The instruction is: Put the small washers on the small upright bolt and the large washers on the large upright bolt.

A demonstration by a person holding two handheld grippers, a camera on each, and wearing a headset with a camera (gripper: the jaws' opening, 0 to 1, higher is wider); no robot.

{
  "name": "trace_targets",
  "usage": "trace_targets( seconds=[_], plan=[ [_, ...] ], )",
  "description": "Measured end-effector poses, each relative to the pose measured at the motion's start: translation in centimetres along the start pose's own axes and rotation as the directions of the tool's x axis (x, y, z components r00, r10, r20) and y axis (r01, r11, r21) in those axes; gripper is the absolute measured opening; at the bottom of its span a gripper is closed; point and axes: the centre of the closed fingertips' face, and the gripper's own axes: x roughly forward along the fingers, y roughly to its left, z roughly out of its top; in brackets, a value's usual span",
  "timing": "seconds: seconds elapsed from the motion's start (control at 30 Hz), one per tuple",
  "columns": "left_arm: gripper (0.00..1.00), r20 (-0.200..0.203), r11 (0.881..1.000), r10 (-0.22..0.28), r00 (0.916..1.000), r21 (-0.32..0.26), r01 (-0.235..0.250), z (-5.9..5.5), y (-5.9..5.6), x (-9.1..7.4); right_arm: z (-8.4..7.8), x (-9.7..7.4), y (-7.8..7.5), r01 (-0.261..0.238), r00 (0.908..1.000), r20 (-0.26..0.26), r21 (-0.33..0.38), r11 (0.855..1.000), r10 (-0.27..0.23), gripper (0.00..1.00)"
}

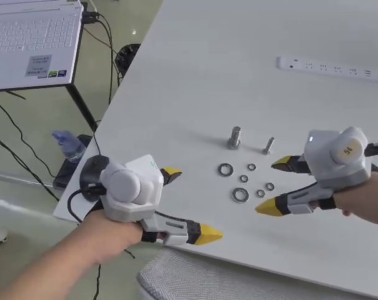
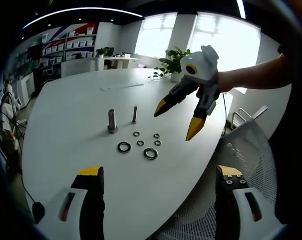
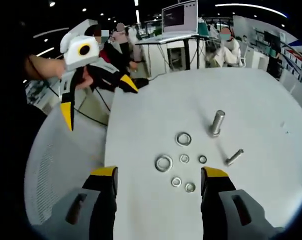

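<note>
On the white table (image 1: 195, 75) a large upright bolt (image 1: 234, 137) stands beside a thinner small bolt (image 1: 268, 145). In front of them lie two large washers (image 1: 225, 169) (image 1: 240, 195) and several small washers (image 1: 252, 167). My left gripper (image 1: 190, 202) hovers open and empty at the table's near edge, left of the washers. In its own view the left gripper (image 2: 159, 172) faces the bolts (image 2: 112, 121) and large washers (image 2: 124, 147). My right gripper (image 1: 273, 185) is open and empty just right of the washers. In its own view the right gripper (image 3: 159, 173) has the washers (image 3: 163, 163) directly ahead.
A power strip (image 1: 329, 67) lies at the table's far right. A laptop (image 1: 29, 37) sits on a stand at the upper left, with cables and a water bottle (image 1: 69, 145) on the floor below. A grey mesh chair (image 1: 195, 275) is against the near table edge.
</note>
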Motion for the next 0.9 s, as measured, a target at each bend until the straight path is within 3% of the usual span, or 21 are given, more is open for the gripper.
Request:
trace_targets(
  seconds=[0.43,0.63,0.9],
  plan=[
    [0.92,0.001,1.000,-0.015,0.9999,0.002,0.015,-0.1,0.0,0.0,0.1,2.8,1.1,-0.078,0.9927,-0.098,-0.075,0.994,0.070,0.61],
    [0.91,-0.003,1.000,-0.019,0.9998,0.003,0.019,-0.4,0.1,-0.3,-0.8,4.0,1.4,-0.099,0.9836,-0.163,-0.130,0.987,0.077,0.56],
    [0.90,-0.011,0.999,-0.027,0.9996,0.019,0.027,-0.5,0.4,-0.2,-1.1,5.3,0.8,-0.103,0.9754,-0.210,-0.160,0.982,0.068,0.53]
  ],
)
